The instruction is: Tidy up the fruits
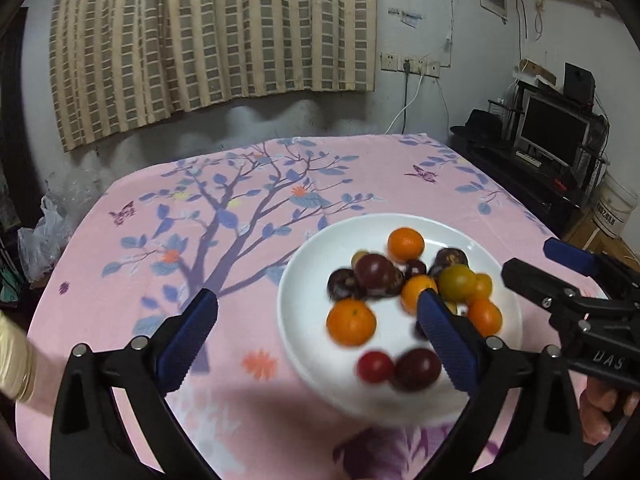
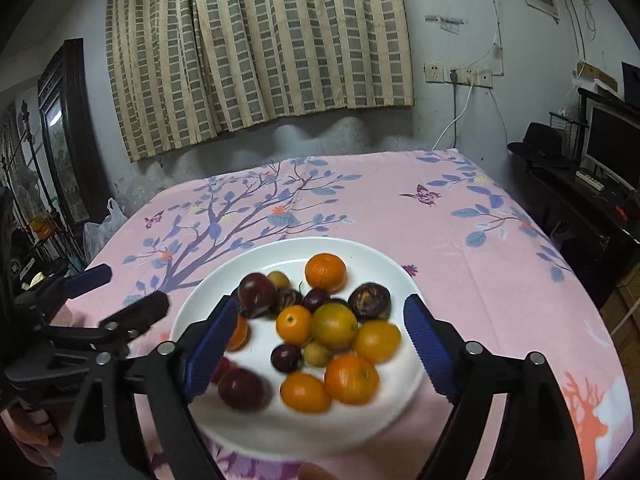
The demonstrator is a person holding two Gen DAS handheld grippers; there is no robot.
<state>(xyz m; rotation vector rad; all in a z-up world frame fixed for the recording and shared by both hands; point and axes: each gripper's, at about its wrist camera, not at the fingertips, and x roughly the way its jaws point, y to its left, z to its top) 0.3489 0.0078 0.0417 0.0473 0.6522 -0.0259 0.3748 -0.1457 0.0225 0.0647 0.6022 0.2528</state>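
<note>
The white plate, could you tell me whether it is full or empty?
Full: the white plate holds a pile of oranges and dark plums, covering much of its middle.

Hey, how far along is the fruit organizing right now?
All the fruit in view, orange citrus and dark purple fruits, sits piled on the round white plate on the pink floral tablecloth. Nothing in hand: left gripper and right gripper are open, empty. Possibly only sorting by kind remains.
</note>
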